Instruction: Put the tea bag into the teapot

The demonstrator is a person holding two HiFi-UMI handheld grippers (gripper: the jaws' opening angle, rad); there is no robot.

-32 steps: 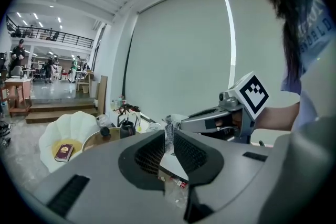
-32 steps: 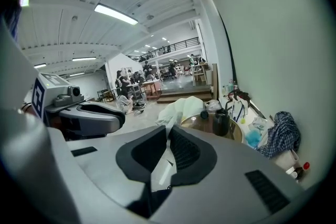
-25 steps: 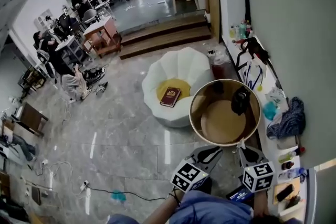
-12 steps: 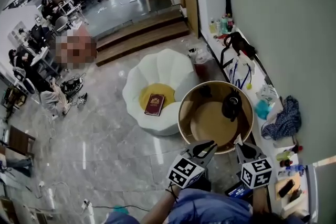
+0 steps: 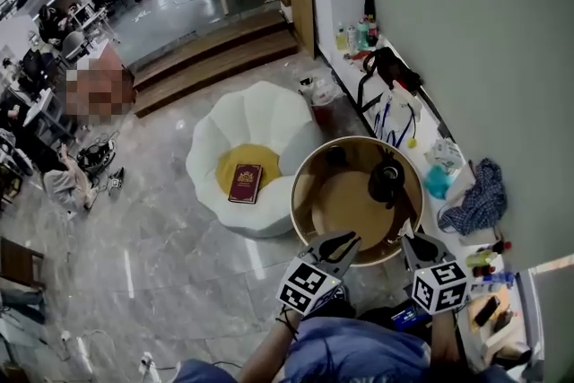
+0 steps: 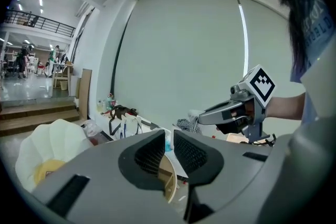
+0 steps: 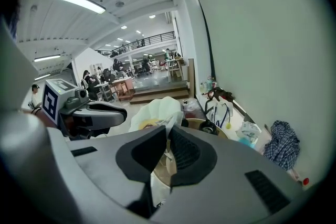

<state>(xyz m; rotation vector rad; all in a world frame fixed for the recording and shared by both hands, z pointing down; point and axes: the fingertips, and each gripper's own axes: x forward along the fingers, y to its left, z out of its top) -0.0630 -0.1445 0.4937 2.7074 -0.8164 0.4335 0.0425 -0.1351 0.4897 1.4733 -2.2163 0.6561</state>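
A black teapot (image 5: 387,179) stands on the right side of a round wooden table (image 5: 305,193); it also shows in the right gripper view, teapot (image 7: 209,126). My right gripper (image 5: 411,239) hangs at the table's near rim, short of the teapot, shut on a pale tea bag (image 7: 160,181) that hangs between its jaws (image 7: 168,134). To its left, my left gripper (image 5: 345,239) reaches the same rim. Its jaws (image 6: 169,136) stand a narrow slit apart with nothing in them.
A white petal-shaped chair (image 5: 242,157) with a red book (image 5: 244,182) on its yellow seat touches the table's left side. A low shelf along the wall carries bags, bottles, a cyan thing (image 5: 437,181) and a blue checked cloth (image 5: 475,197). Wooden steps (image 5: 215,58) lie beyond.
Both grippers have come forward to the table's near rim, and the head view has swung so table and chair sit further left. The right jaws keep their hold.
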